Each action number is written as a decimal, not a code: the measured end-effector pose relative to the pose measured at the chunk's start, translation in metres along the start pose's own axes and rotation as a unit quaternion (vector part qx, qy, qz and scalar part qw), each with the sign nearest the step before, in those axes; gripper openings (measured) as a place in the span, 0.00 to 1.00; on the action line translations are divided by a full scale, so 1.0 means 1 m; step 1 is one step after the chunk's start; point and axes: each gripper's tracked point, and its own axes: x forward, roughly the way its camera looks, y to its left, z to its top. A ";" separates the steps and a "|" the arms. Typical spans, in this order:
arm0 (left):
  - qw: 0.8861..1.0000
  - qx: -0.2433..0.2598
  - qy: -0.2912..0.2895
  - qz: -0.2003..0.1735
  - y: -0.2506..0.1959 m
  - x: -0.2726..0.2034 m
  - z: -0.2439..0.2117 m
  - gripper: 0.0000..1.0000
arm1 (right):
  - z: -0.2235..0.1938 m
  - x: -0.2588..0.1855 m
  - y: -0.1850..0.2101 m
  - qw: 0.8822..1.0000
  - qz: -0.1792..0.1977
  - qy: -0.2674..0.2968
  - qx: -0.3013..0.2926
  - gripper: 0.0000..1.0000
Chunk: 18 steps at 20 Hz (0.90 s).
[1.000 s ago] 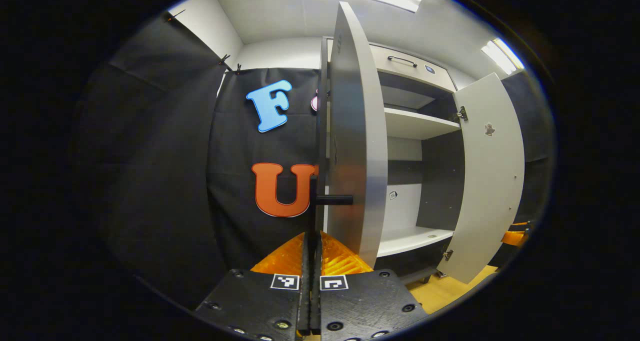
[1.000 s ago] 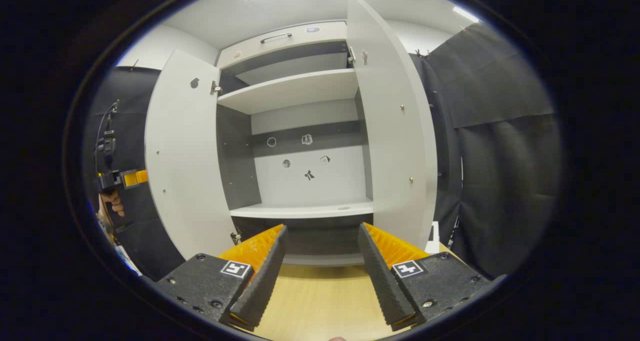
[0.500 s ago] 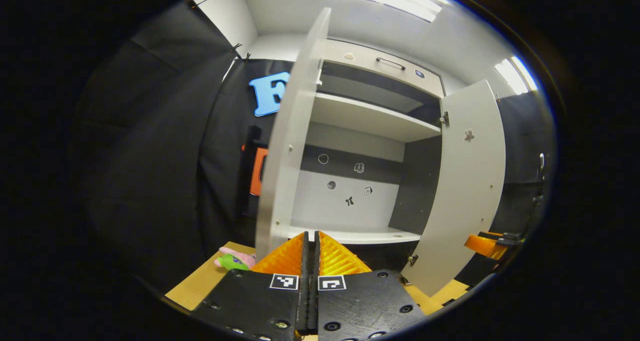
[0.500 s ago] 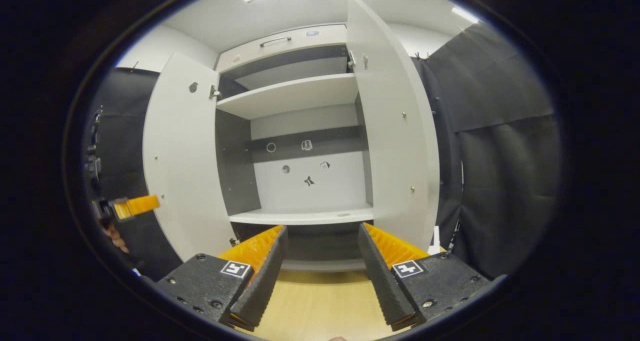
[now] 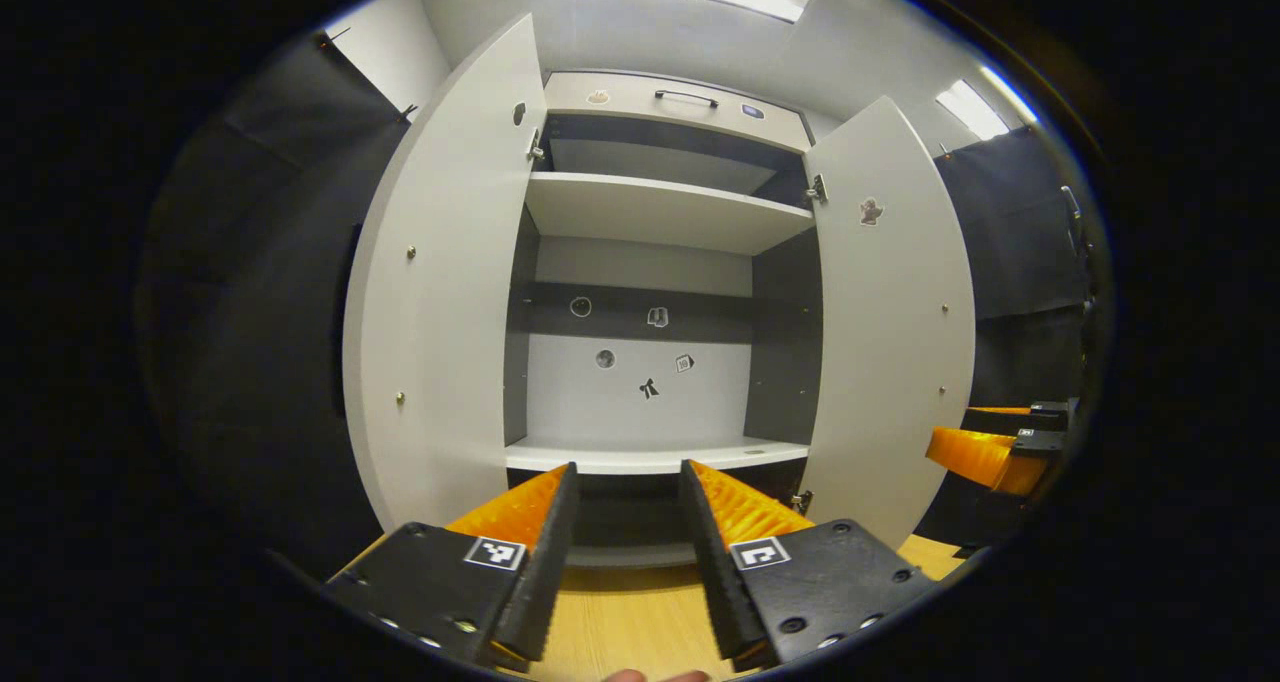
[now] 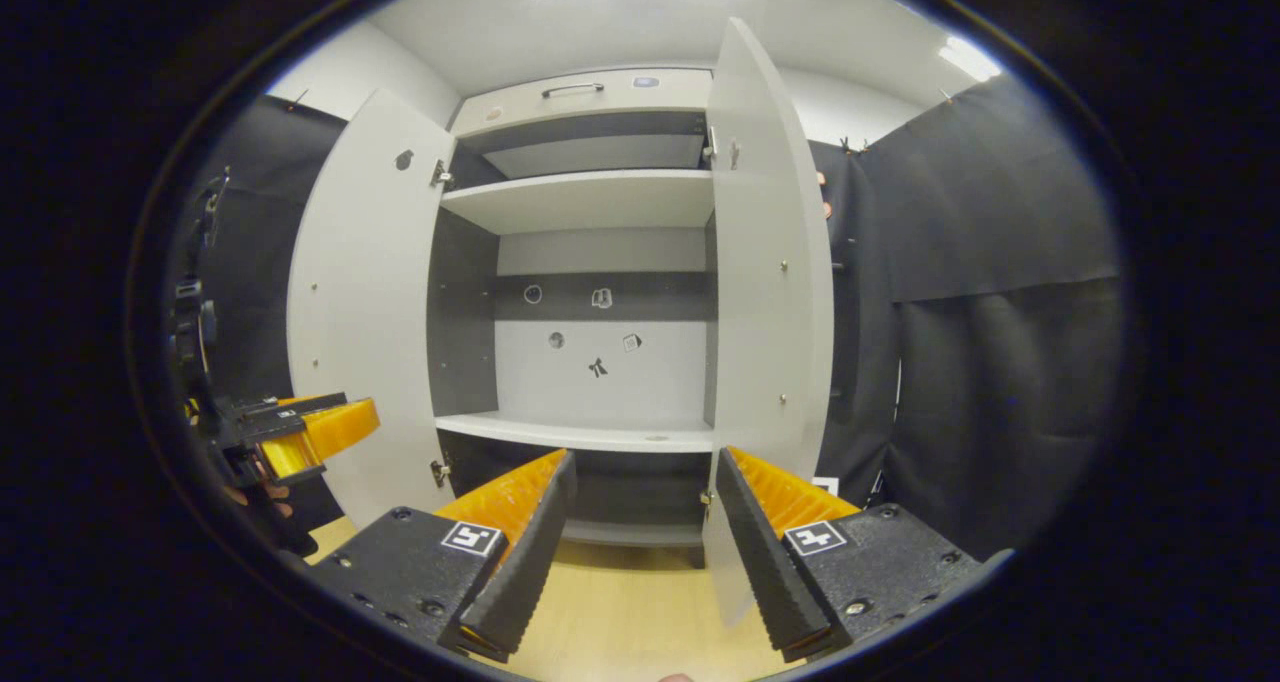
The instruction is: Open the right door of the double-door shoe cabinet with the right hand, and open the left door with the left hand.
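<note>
The pale grey shoe cabinet (image 5: pixel 660 212) stands in front of me with both doors swung out. In the left gripper view the left door (image 5: pixel 440 292) hangs open at the left and the right door (image 5: pixel 895 332) at the right. My left gripper (image 5: pixel 625 502) is open, low in front of the bottom shelf (image 5: pixel 650 454), touching nothing. In the right gripper view the left door (image 6: pixel 365 302) and the right door (image 6: pixel 770 282) frame the bare shelves. My right gripper (image 6: pixel 645 492) is open and holds nothing. It is close to the right door's lower edge.
A drawer with a dark handle (image 5: pixel 685 97) tops the cabinet. Small stickers dot the back panel (image 6: pixel 600 352). Light wooden floor (image 6: pixel 620 612) runs up to the cabinet. Black cloth hangs on both sides. The left gripper (image 6: pixel 340 427), with a hand under it, is beside the left door.
My left gripper was shut beside the left door's handle; it has come away, turned to face the cabinet and opened. The left door now stands wider. The right gripper stayed open, barely shifting.
</note>
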 end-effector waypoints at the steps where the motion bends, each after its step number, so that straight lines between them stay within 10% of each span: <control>1: 1.000 0.000 -0.003 0.003 0.001 0.000 0.002 0.95 | 0.000 -0.001 0.001 1.000 0.002 -0.002 0.002 0.88; 18: 0.999 0.005 -0.004 0.034 0.011 -0.011 0.003 0.94 | -0.008 0.010 0.006 0.999 0.020 0.008 0.023 0.89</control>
